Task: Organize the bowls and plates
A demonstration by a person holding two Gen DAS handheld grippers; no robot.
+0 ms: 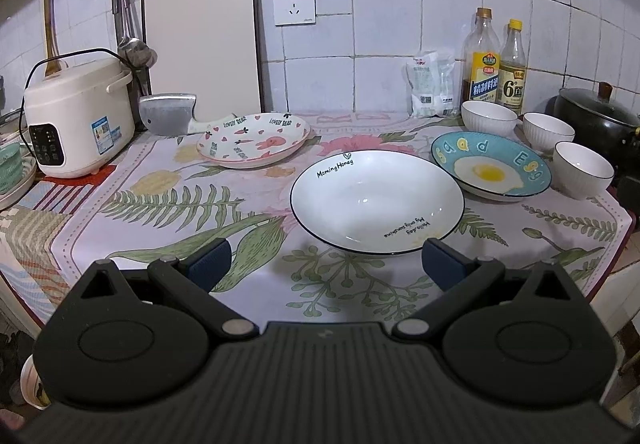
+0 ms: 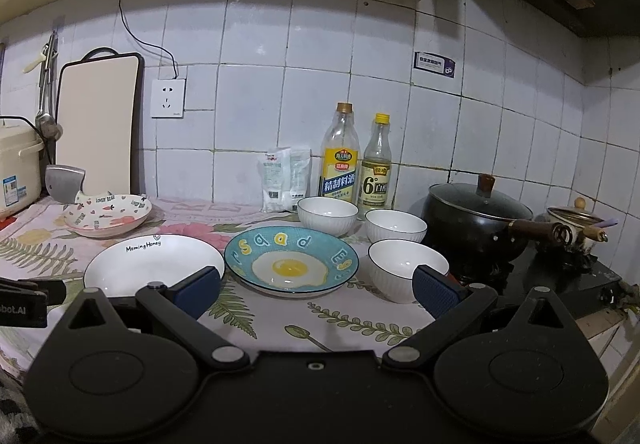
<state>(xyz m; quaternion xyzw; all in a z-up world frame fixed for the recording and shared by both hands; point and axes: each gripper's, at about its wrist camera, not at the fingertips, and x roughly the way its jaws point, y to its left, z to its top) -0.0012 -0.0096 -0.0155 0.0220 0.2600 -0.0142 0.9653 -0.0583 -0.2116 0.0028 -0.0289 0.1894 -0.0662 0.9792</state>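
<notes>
A white "Morning Honey" plate [image 1: 376,200] [image 2: 152,264] lies mid-counter. A blue fried-egg plate [image 1: 490,166] [image 2: 290,262] lies to its right. A pink "Lovely Bear" plate [image 1: 254,140] [image 2: 108,218] lies at the back left. Three white ribbed bowls stand at the right: far [image 1: 489,118] [image 2: 327,215], middle [image 1: 548,132] [image 2: 396,226], near [image 1: 582,169] [image 2: 406,268]. My left gripper [image 1: 326,264] is open and empty, just in front of the white plate. My right gripper [image 2: 316,286] is open and empty, in front of the blue plate.
A rice cooker [image 1: 78,116], a cleaver [image 1: 168,114] and a cutting board [image 1: 204,32] stand at the back left. Two bottles [image 2: 340,160] [image 2: 376,164] and a bag [image 2: 286,178] stand by the wall. A black pot [image 2: 478,220] sits on the stove at right.
</notes>
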